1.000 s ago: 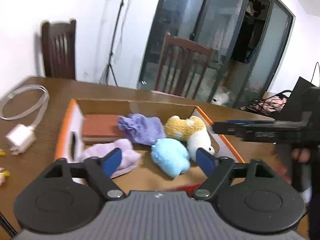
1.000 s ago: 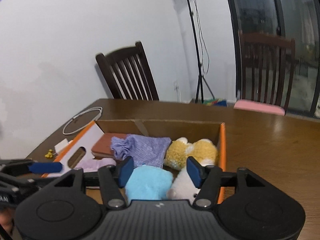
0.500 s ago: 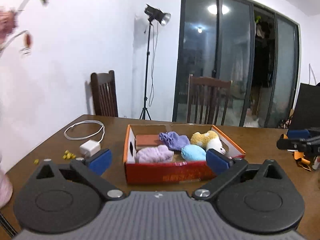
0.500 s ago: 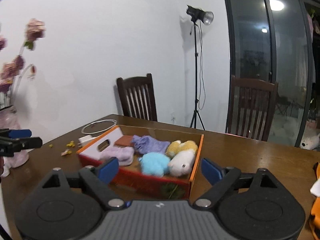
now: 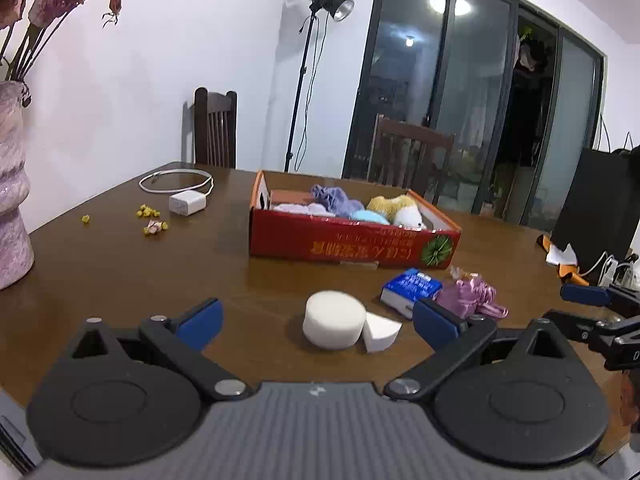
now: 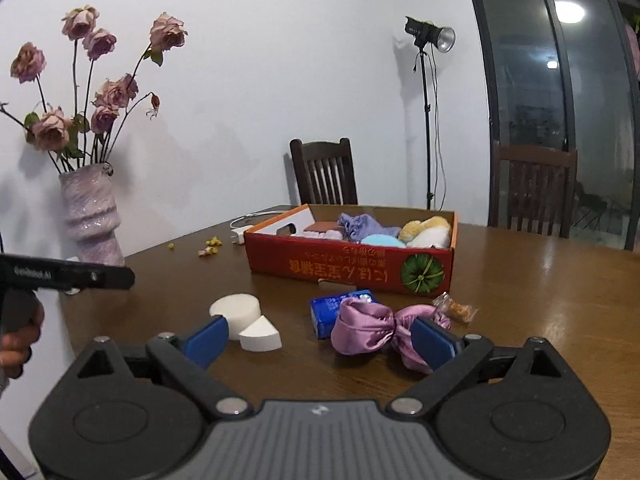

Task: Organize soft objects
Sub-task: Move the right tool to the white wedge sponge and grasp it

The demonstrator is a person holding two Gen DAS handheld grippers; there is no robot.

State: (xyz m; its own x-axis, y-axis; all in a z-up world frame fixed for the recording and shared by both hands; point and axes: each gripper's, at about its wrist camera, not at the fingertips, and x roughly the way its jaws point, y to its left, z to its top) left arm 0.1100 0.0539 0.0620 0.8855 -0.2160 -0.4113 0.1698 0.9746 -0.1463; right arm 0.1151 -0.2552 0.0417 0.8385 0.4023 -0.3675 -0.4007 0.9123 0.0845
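Both tools hover empty above the table, left tool (image 5: 316, 322) wide, right tool (image 6: 320, 338) opening, facing sponges (image 5: 334, 325) and satin bow (image 6: 370, 330) awaiting the red box (image 5: 352, 240) at twelve o'clock.

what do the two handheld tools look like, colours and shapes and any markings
Both match: the left tool and right tool have a ribbed grey body with a small white logo, two round black discs, black angled link arms with silver pivot screws, and blue pads on the fingers. Seen side-on from the right camera, the left one is a flat black bar with small white lettering above a pistol handle.
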